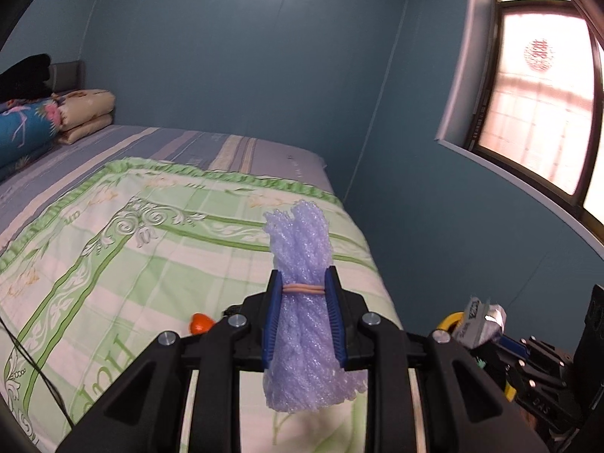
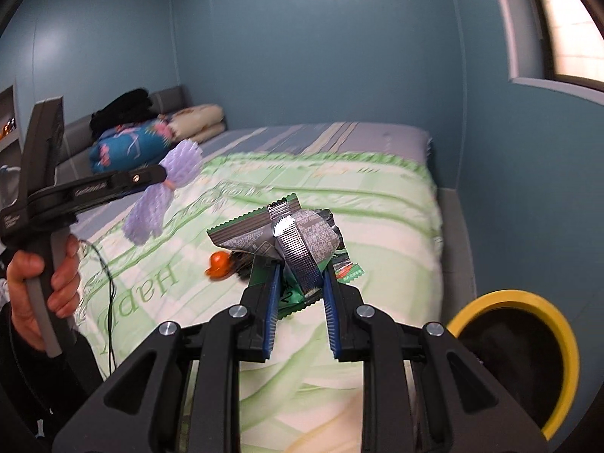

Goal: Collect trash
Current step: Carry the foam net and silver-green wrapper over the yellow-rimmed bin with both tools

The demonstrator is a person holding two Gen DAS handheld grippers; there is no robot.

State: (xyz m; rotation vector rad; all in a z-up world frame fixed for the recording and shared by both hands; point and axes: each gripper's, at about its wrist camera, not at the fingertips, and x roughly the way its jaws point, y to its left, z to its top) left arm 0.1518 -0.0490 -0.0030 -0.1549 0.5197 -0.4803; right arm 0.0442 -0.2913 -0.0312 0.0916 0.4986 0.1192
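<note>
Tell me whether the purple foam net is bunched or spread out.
Bunched: a rubber band cinches the purple foam net where the left gripper clamps it.

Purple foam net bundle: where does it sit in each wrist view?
Left wrist: purple foam net bundle at centre, clamped in the left gripper.
Right wrist: same bundle at upper left, raised over the bed.
Shared landmark: orange piece on the green quilt.

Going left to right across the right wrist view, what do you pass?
Hand on the left claw's handle, purple foam net, orange piece, crumpled snack wrapper, yellow-rimmed bin.
</note>
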